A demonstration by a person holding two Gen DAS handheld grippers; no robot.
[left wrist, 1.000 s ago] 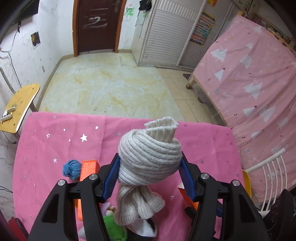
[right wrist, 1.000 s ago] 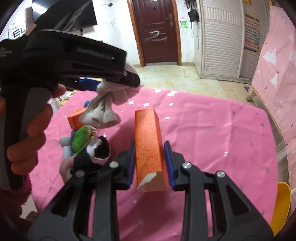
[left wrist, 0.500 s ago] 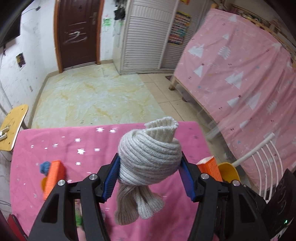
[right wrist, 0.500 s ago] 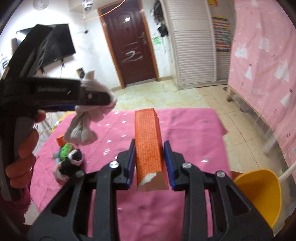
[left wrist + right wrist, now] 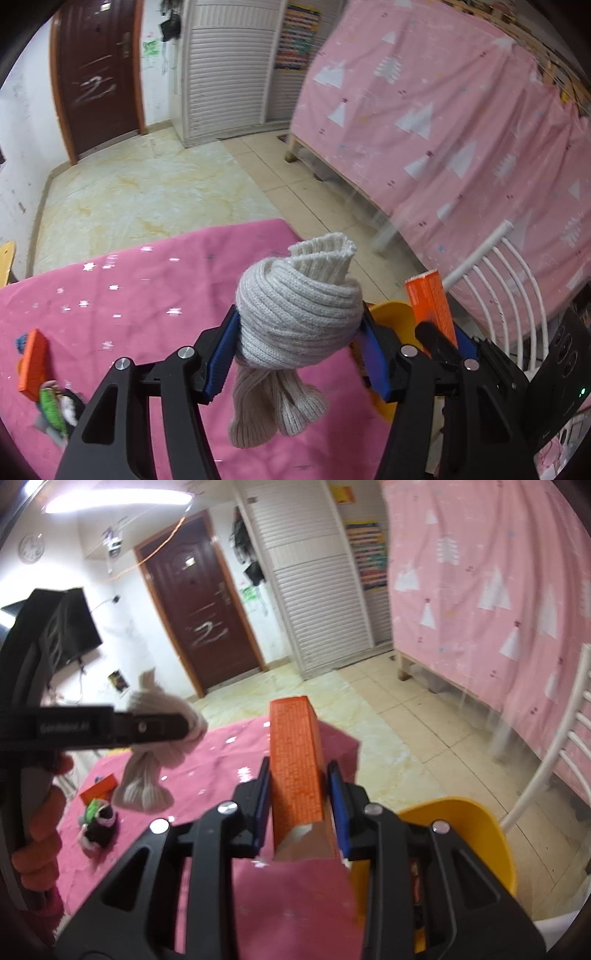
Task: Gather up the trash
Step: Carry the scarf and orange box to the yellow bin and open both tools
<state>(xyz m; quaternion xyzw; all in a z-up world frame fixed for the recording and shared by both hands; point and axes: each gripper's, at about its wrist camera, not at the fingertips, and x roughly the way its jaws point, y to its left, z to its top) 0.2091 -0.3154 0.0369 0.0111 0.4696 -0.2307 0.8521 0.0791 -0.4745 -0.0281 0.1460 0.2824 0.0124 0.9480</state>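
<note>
Your left gripper (image 5: 298,334) is pinching a rolled grey knitted sock (image 5: 299,317) between its blue pads, with the loose cuffs hanging down below the jaws. It hangs above the counter (image 5: 147,291), which is covered with a pink star-print cloth. Your right gripper (image 5: 298,797) is pinching a long orange box (image 5: 295,768), held lengthwise between the pads with its torn, open end toward the camera. In the left wrist view that same box (image 5: 430,306) shows just to the right of the sock, tilted up over a yellow bin (image 5: 391,314). From the right wrist view the yellow bin (image 5: 465,834) sits just beside the counter's edge, low and to the right of the gripper.

On the counter's left part lie a second orange box (image 5: 33,365), with something blue just behind it, and a small heap of green, black and white cloth (image 5: 59,406) next to it. A white chair back (image 5: 495,277) stands to the right of the bin, and a pink curtain with white tree shapes (image 5: 443,129) hangs behind it. A dark brown door (image 5: 199,627) is at the far wall.
</note>
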